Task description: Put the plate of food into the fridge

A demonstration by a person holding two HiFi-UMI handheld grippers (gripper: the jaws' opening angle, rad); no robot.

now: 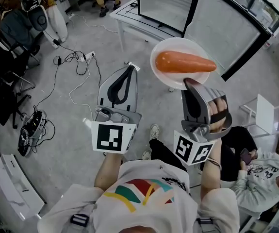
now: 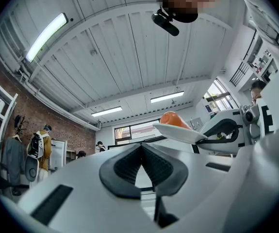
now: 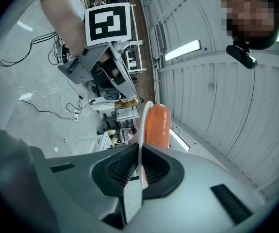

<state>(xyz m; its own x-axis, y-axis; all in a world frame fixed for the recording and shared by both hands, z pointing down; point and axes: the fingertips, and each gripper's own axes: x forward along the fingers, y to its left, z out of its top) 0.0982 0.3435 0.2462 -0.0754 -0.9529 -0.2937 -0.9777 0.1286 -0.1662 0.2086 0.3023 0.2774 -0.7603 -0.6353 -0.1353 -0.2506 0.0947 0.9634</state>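
Right tool (image 1: 191, 83) pinched on rim of white plate (image 1: 161, 76), orange carrot (image 1: 185, 62) lying on it, held above floor (image 1: 71, 130). Left tool (image 1: 129, 68) closed, nothing between jaws.

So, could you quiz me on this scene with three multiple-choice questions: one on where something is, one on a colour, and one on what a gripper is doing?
1. Where is the plate?
A. Pinched at its rim in the right gripper
B. Set down, with nothing holding it
C. Gripped from both sides by two grippers

2. What colour is the food on it?
A. Green
B. Orange
C. Purple

3. The left gripper is:
A. Wide open
B. Shut on the plate
C. Shut and empty

Answers:
1 A: the right gripper view shows the white rim between its pads.
2 B: it looks orange in every view.
3 C: its pads meet with nothing between them.
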